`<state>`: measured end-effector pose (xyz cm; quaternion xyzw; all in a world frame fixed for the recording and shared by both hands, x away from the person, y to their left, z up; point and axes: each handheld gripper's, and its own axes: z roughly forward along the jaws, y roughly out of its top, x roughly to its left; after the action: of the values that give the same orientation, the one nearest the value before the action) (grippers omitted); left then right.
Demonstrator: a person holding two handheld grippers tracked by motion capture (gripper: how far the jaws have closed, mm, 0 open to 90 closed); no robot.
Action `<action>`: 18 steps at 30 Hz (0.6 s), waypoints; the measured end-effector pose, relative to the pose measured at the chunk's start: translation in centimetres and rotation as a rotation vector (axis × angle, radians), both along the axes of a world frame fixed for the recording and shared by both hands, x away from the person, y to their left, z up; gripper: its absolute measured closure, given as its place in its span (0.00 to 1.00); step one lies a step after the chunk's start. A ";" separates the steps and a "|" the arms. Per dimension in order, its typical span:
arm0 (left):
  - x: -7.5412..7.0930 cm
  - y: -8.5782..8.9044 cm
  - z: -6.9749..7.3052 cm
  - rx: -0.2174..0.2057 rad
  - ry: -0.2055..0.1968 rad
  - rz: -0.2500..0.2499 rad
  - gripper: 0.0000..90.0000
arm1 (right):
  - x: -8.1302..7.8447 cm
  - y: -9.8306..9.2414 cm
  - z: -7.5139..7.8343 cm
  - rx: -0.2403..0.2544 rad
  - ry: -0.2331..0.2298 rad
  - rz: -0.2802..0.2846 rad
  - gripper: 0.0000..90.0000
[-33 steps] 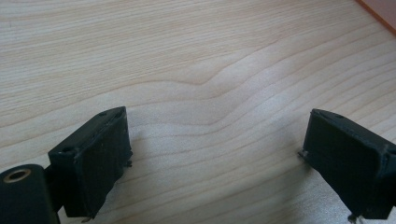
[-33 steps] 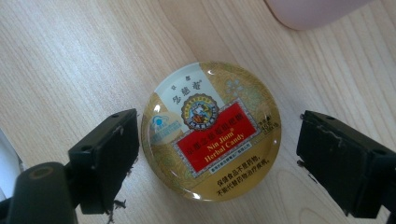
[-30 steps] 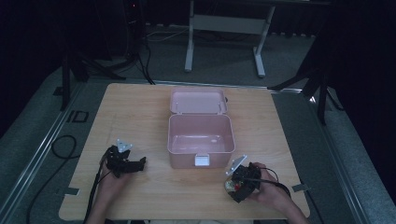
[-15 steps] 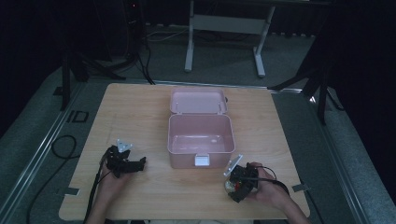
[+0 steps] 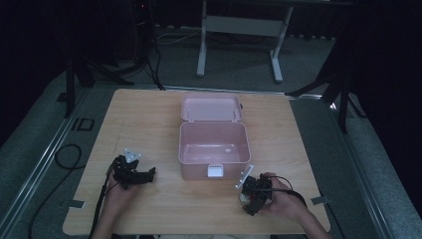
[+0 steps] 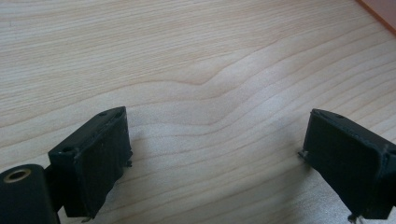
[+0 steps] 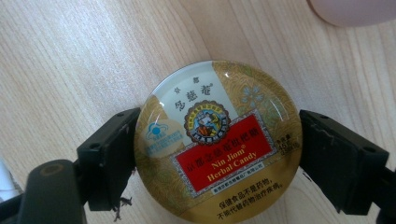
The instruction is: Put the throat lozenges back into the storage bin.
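Note:
A round gold candy tin (image 7: 217, 140) with a red label lies flat on the wooden table (image 5: 144, 124), near its front right. My right gripper (image 7: 219, 133) has just been closing on it, and both black pads touch the tin's rim on opposite sides. In the high view that gripper (image 5: 247, 196) sits in a hand just in front of the pink box (image 5: 199, 169), which stands open and empty with its lid (image 5: 211, 108) tipped back. My left gripper (image 5: 148, 174) rests at the front left, open (image 6: 217, 140) over bare wood with nothing between its jaws.
The box has a white latch (image 5: 215, 171) on its front wall. Its pink corner (image 7: 355, 9) shows beyond the tin in the right gripper view. Cables trail from both grippers toward the table's front edge. A metal stand (image 5: 239, 25) is on the floor beyond the table.
The right hand and gripper have shifted slightly near the box's front right corner. The left hand and the box have not moved.

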<state>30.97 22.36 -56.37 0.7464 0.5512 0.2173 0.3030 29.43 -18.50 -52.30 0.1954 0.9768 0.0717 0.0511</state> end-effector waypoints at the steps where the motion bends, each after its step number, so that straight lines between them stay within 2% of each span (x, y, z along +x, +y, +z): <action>1: 0.0 0.0 0.0 0.000 0.000 0.000 0.09 | 0.0 0.0 0.0 0.001 0.009 0.001 0.21; 18: 0.0 0.0 0.0 0.000 0.000 0.000 0.09 | 0.1 -0.1 0.3 -0.026 0.022 0.012 0.22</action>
<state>30.97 22.36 -56.38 0.7462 0.5513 0.2174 0.3032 29.48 -18.59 -51.98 0.1896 0.9793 0.0570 0.0427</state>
